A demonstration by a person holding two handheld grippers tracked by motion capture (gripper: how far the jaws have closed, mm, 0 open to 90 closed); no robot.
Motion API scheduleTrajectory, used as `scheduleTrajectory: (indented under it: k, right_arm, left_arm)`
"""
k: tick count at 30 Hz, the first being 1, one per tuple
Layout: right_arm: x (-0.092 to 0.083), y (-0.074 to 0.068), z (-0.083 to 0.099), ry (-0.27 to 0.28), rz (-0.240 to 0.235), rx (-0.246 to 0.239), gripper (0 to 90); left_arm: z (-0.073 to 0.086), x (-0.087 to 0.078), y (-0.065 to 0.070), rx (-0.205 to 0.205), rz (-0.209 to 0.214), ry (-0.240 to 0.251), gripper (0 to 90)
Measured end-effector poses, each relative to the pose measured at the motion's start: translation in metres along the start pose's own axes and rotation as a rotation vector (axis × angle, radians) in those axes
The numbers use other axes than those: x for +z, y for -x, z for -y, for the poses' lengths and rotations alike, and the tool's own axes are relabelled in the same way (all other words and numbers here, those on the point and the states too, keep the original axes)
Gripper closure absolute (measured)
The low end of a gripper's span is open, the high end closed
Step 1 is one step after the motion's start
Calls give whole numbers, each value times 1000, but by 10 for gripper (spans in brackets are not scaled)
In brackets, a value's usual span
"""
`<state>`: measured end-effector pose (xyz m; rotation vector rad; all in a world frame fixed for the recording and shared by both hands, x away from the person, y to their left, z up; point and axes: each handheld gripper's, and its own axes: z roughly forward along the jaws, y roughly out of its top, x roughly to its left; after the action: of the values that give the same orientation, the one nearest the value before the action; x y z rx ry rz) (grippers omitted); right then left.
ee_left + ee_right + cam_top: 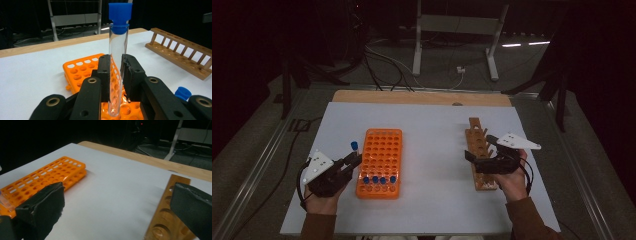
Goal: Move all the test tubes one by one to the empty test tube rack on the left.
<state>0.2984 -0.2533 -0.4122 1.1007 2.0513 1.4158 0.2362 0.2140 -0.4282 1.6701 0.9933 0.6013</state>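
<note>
Pinching a blue-capped glass tube (118,62) mid-body, left gripper (115,75) holds it upright above the orange rack (380,161); light, slippery, fragile, so grip below the cap. Right gripper (482,150) jaws spread, empty, right of that rack.

At the lower left of the high view, the left hand-held gripper (353,159) has its jaws clamped together and angles up-right. At lower right, the right hand-held gripper (479,147) points left, jaws spread wide.

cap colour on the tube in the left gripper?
Blue. The cap tops the clear tube; clearest in the left gripper view.
</note>
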Motion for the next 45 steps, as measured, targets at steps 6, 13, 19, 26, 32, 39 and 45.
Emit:
scheduleTrajectory:
  k: [6,13,19,26,32,39,45]
  right_arm:
    - [-4,6,8,4,5,29,0]
    - [-6,10,16,-2,8,47,0]
    - [-8,12,20,-6,14,52,0]
    - [-11,16,26,3,21,76,0]
    - [-12,17,29,5,19,88,0]
    - [-12,17,32,5,18,90,0]
    - [-11,18,34,6,15,100,0]
  left_arm:
    - [7,-3,0,-5,-3,-10,782]
    - [16,-4,0,-14,11,-15,782]
    - [23,-3,2,-10,15,-32,782]
    - [33,-2,4,-21,15,-53,782]
    - [40,-2,6,-17,20,-82,782]
    - [46,-6,3,-14,22,-107,781]
    - [51,-7,5,7,26,-143,781]
